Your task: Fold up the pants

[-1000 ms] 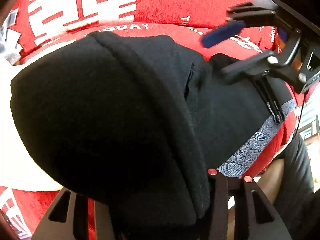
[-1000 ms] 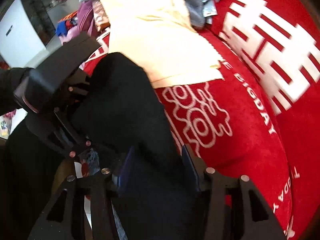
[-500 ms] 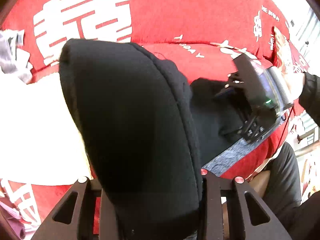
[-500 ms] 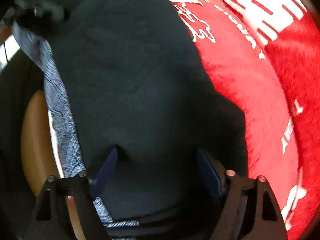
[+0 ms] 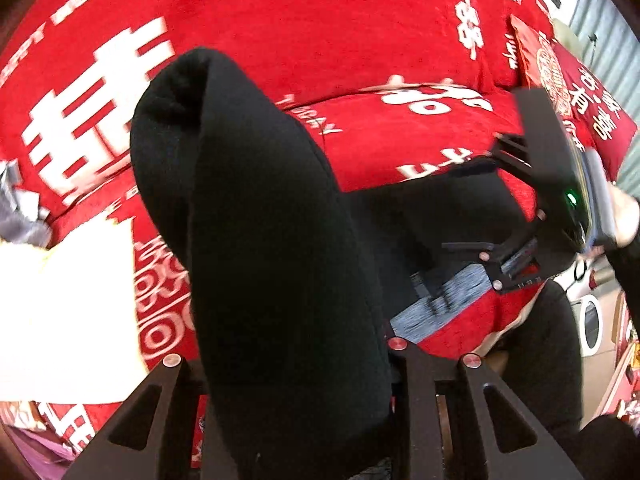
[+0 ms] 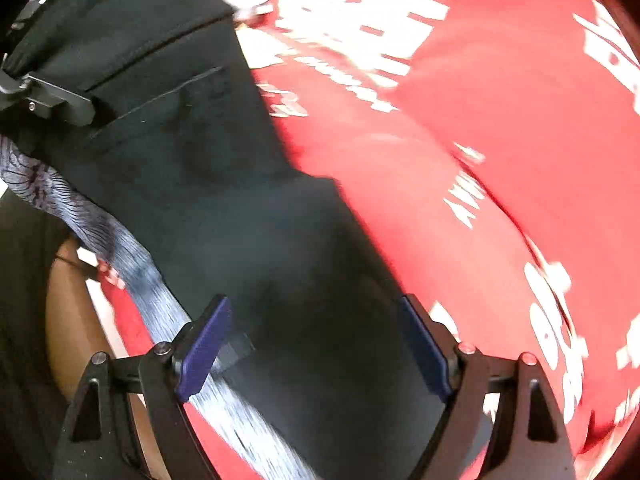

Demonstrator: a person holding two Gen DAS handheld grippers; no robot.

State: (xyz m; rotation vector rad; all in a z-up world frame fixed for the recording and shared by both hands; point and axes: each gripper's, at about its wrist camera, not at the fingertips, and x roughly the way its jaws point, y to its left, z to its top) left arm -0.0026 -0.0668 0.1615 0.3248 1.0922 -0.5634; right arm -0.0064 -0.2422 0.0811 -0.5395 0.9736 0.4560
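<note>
No containers in either view, only black pants (image 5: 280, 248) spread over a red blanket (image 5: 320, 32) with white lettering. Left of the pants in the left wrist view: a pale cream cloth (image 5: 68, 312) lying on the blanket and a scrap of grey fabric (image 5: 20, 212) just beyond it. At centre, a thick doubled bunch of the pants rising up out of the left gripper (image 5: 288, 364), fingers pressed against the fabric on both sides, clamped on it. Right of that bunch, the rest of the pants lying flat on the blanket, patterned grey waistband (image 5: 448, 300) at the near edge, with the right gripper (image 5: 480, 248) just over the waistband. From the right wrist view only: a pocket seam (image 6: 160, 96) on the flat pants, the waistband (image 6: 120, 240) running along their left edge, and the right gripper (image 6: 316, 352) spread wide, blue pads (image 6: 204, 348) straddling the cloth with nothing pinched between them. From the left wrist view only: a red cushion (image 5: 568, 92) with printed characters, far right of the pants.
</note>
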